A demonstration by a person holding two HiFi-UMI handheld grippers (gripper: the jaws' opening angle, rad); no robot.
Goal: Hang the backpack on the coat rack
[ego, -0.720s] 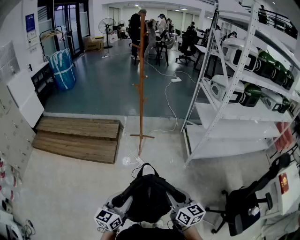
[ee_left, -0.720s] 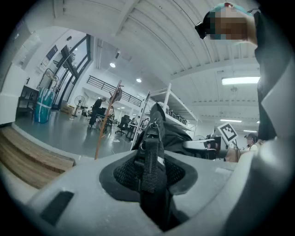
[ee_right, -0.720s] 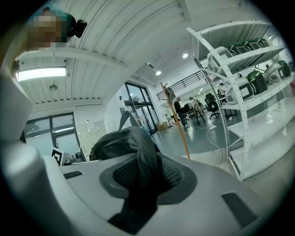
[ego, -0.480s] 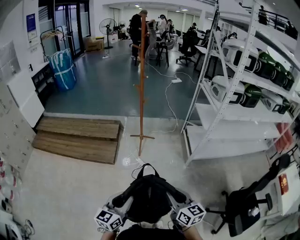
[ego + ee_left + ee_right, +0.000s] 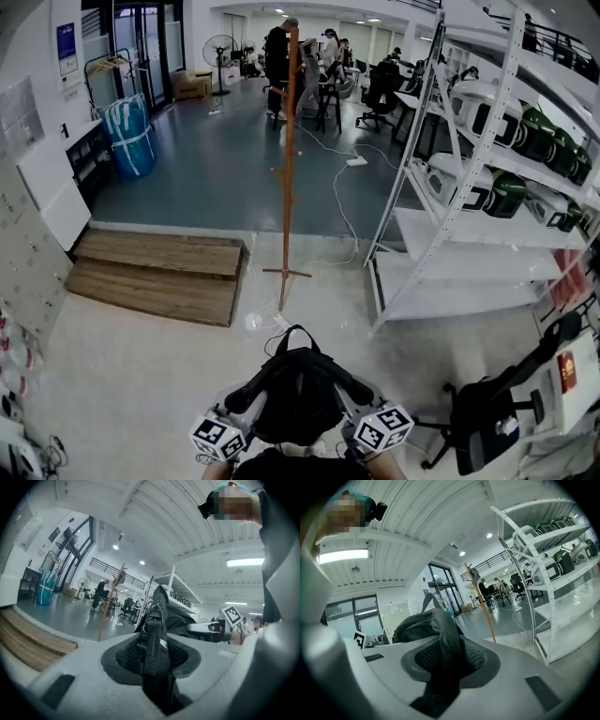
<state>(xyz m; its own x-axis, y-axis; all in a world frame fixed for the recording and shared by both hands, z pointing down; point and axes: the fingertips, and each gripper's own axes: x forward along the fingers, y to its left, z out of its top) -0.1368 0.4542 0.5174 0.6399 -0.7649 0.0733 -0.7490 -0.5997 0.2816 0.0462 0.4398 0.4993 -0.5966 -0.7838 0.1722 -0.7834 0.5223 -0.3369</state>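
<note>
A black backpack (image 5: 297, 394) hangs between my two grippers, low in the head view. My left gripper (image 5: 234, 420) is shut on its left shoulder strap (image 5: 152, 641). My right gripper (image 5: 361, 417) is shut on the right shoulder strap (image 5: 447, 646). The backpack's top loop handle (image 5: 291, 334) points forward. The wooden coat rack (image 5: 287, 159) stands upright ahead on the pale floor, some way off. It also shows as a slanted orange pole, the coat rack (image 5: 110, 604) in the left gripper view, the coat rack (image 5: 480, 603) in the right gripper view.
White metal shelving (image 5: 469, 187) with helmets fills the right. A black office chair (image 5: 487, 403) stands near right. A wooden step platform (image 5: 155, 267) lies left of the rack. White cables (image 5: 342, 211) trail on the floor. People and desks are far back.
The view has shifted slightly; the coat rack now appears a little higher and further right. The grippers and backpack hold the same pose.
</note>
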